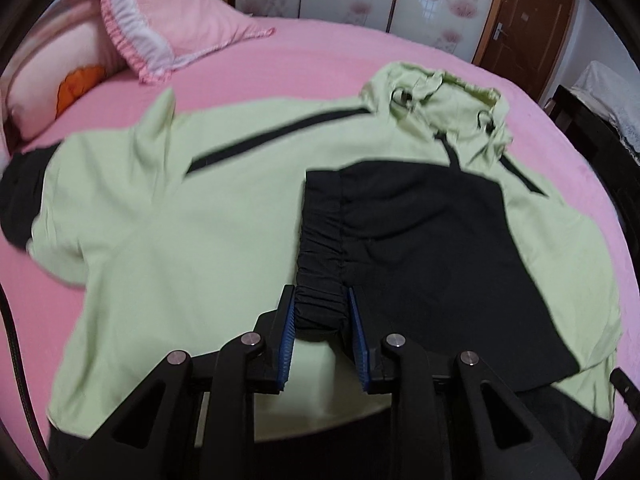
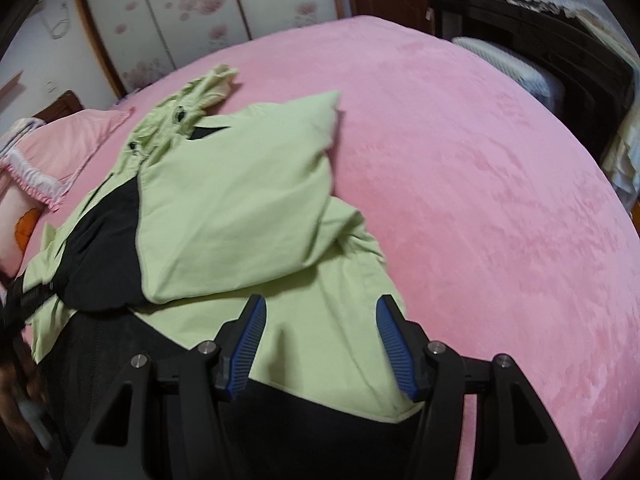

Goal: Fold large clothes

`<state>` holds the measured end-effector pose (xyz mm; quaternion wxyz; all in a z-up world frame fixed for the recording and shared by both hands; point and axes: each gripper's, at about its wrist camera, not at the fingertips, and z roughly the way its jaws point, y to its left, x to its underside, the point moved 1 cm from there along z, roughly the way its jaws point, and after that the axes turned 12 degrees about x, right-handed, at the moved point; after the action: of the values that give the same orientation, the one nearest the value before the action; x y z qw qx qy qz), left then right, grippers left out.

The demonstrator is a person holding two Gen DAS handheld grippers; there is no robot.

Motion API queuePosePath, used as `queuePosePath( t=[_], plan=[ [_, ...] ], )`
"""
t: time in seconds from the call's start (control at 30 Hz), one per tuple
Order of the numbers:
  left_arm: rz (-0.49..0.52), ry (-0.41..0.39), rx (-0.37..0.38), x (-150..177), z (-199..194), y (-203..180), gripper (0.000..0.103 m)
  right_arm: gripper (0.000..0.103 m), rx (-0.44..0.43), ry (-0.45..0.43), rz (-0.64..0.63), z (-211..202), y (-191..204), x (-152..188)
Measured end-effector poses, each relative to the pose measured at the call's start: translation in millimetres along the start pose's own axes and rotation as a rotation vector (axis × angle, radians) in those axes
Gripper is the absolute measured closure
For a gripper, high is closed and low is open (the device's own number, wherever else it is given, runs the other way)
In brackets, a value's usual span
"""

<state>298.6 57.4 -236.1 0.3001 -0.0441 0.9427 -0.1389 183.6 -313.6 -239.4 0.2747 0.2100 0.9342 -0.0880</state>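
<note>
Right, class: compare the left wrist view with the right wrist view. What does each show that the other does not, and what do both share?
Only the left wrist view shows the left gripper shut on the black elastic hem, and the long black stripe.

Only the right wrist view shows the right gripper open over green cloth, and the dark furniture beside the bed.

Both show the green and black jacket, its hood, the pink bedspread and a frilled pillow.

Loads of open pink bed (image 2: 480,160) to the right of the jacket (image 2: 240,200); far left is blocked by the pillows (image 1: 132,40), dark furniture (image 2: 560,60) far right.
</note>
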Motion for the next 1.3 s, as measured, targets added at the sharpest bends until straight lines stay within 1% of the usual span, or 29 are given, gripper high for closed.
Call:
queuePosePath(
  t=[0.13, 0.23, 0.27, 0.3, 0.33, 0.37, 0.4, 0.43, 0.5, 0.67, 0.77, 0.83, 0.97, 1.1, 1.3],
  plan=[
    [-0.007, -0.006, -0.001, 3.1, 0.4, 0.0, 0.079, 0.045, 0.029, 0.024, 0.039, 6.2, -13.9, -1.2],
    [-0.013, 0.014, 0.012, 1.9, -0.8, 0.1, 0.075, 0.045, 0.043, 0.043, 0.055, 8.2, -19.5, 0.0],
    [-0.021, 0.025, 0.028, 1.0, -3.6, 0.3, 0.068, 0.045, 0.038, 0.047, 0.061, 7.6, -21.4, 0.1],
    [-0.026, 0.031, 0.039, 0.8, -6.1, 0.7, 0.054, 0.045, 0.033, 0.047, 0.064, 6.2, -21.5, 0.5],
    [-0.034, 0.032, 0.051, -0.1, -11.1, 0.7, 0.043, 0.045, 0.029, 0.044, 0.062, 4.0, -20.3, 0.7],
    [-0.039, 0.022, 0.054, 0.7, -17.3, 0.7, 0.026, 0.045, 0.026, 0.037, 0.056, 1.3, -18.0, 0.6],
    [-0.044, 0.004, 0.051, 0.3, -24.6, 0.3, 0.018, 0.045, 0.023, 0.029, 0.046, -1.4, -14.9, 0.3],
    [-0.048, -0.017, 0.053, -0.1, -33.2, -0.3, 0.017, 0.045, 0.020, 0.019, 0.032, -4.8, -10.5, -0.2],
    [-0.046, -0.027, 0.072, -1.5, -45.0, -2.1, 0.017, 0.045, 0.014, 0.005, 0.010, -10.8, -2.1, -1.2],
    [-0.067, 0.009, 0.093, 0.8, -67.6, -8.7, 0.016, 0.045, -0.027, -0.036, -0.047, -33.7, 20.3, -1.4],
    [-0.063, 0.029, 0.104, 7.0, -81.8, -15.9, 0.010, 0.045, -0.043, -0.069, -0.085, -50.9, 34.9, -1.6],
    [-0.051, 0.028, 0.110, 10.7, -89.5, -21.1, 0.010, 0.045, -0.044, -0.090, -0.111, -61.3, 43.4, -1.4],
    [-0.018, 0.009, 0.088, 18.9, -107.3, -30.7, 0.010, 0.045, -0.042, -0.134, -0.162, -85.0, 58.9, -0.4],
    [0.022, 0.006, 0.087, 25.4, -126.3, -39.8, 0.010, 0.045, -0.049, -0.156, -0.185, -103.1, 67.2, 1.3],
    [-0.011, -0.006, 0.111, 36.6, -156.9, -38.8, 0.009, 0.045, -0.058, -0.161, -0.213, -120.8, 79.8, 10.6]
  ],
)
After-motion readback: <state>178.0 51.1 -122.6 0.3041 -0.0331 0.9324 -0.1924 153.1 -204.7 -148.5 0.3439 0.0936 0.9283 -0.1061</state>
